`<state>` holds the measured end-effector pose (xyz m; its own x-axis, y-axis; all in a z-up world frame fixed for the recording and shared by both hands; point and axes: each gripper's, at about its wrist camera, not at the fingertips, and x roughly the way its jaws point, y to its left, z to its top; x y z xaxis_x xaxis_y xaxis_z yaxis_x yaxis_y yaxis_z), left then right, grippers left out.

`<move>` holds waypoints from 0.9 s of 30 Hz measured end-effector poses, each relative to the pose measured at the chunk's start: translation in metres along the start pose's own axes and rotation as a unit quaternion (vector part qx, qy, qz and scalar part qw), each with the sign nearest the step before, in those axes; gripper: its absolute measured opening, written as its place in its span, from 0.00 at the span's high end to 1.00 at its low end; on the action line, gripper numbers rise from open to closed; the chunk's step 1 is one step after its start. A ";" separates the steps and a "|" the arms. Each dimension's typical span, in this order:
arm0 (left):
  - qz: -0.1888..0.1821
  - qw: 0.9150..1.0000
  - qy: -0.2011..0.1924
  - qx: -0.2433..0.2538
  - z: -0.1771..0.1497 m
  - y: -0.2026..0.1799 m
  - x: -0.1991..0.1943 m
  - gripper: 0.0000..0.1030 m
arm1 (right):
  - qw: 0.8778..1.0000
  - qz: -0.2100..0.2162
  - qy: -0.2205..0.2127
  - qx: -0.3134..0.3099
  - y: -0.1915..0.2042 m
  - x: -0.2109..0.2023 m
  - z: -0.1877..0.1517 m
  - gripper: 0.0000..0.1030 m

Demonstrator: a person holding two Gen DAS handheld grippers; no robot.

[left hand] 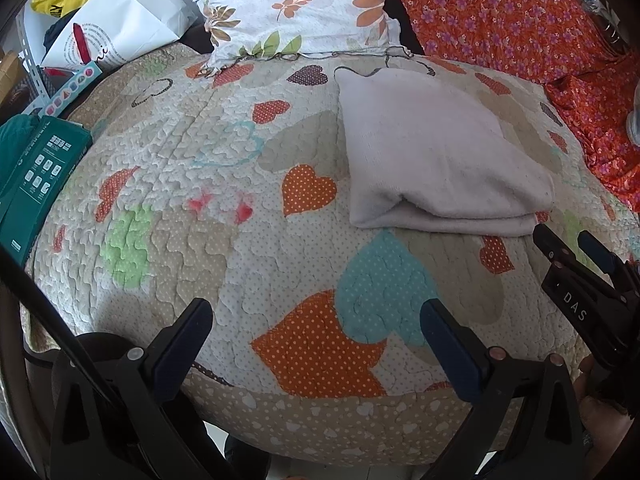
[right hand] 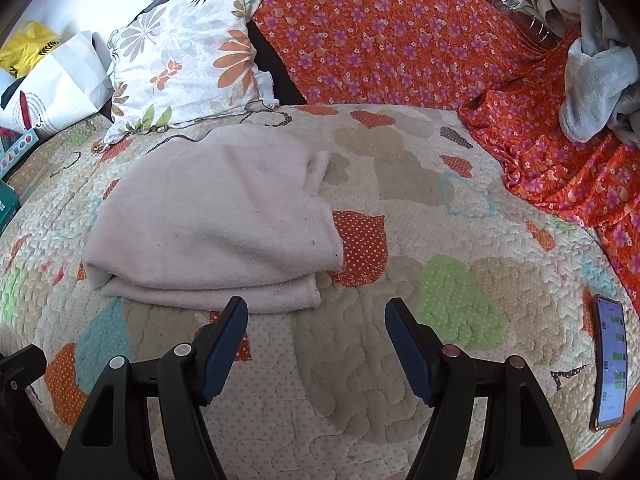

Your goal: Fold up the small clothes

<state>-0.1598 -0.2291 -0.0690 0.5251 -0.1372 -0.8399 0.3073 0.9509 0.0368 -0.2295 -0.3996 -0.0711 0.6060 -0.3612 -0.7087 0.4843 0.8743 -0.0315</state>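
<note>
A pale pink garment (left hand: 436,152) lies folded in a flat stack on the heart-patterned quilt (left hand: 224,184). It also shows in the right wrist view (right hand: 212,224). My left gripper (left hand: 316,316) is open and empty, low over the quilt, in front and left of the garment. My right gripper (right hand: 316,316) is open and empty, just short of the garment's near right corner. The right gripper also shows at the right edge of the left wrist view (left hand: 568,244).
A floral pillow (right hand: 188,60) and an orange flowered cloth (right hand: 400,40) lie behind the quilt. A phone (right hand: 610,364) lies at the quilt's right edge. Grey clothes (right hand: 596,80) are piled far right. A green box (left hand: 32,176) and paper bags (left hand: 112,20) sit left.
</note>
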 end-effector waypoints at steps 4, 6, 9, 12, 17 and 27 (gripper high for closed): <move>-0.002 1.000 0.003 -0.002 0.000 0.002 0.001 0.00 | 1.000 0.000 0.002 0.000 0.000 0.000 -0.001 0.26; -0.002 1.000 0.004 -0.002 0.000 0.002 0.002 0.00 | 1.000 0.000 0.003 -0.001 0.000 0.000 -0.001 0.26; -0.003 1.000 0.005 -0.003 0.000 0.003 0.002 0.00 | 1.000 0.000 0.004 -0.003 0.001 0.001 -0.001 0.26; -0.003 1.000 0.007 -0.004 -0.001 0.003 0.004 0.00 | 1.000 0.001 0.004 -0.004 0.002 0.002 -0.002 0.25; -0.003 1.000 0.012 -0.007 -0.003 0.005 0.009 0.00 | 1.000 0.001 0.004 -0.003 0.002 0.002 -0.002 0.25; -0.001 1.000 0.020 -0.011 -0.006 0.007 0.015 0.00 | 1.000 0.003 0.011 -0.008 0.007 0.006 -0.003 0.25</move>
<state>-0.1544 -0.2226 -0.0845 0.4920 -0.1276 -0.8612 0.2906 0.9565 0.0243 -0.2243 -0.3947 -0.0775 0.5942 -0.3489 -0.7247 0.4710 0.8813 -0.0381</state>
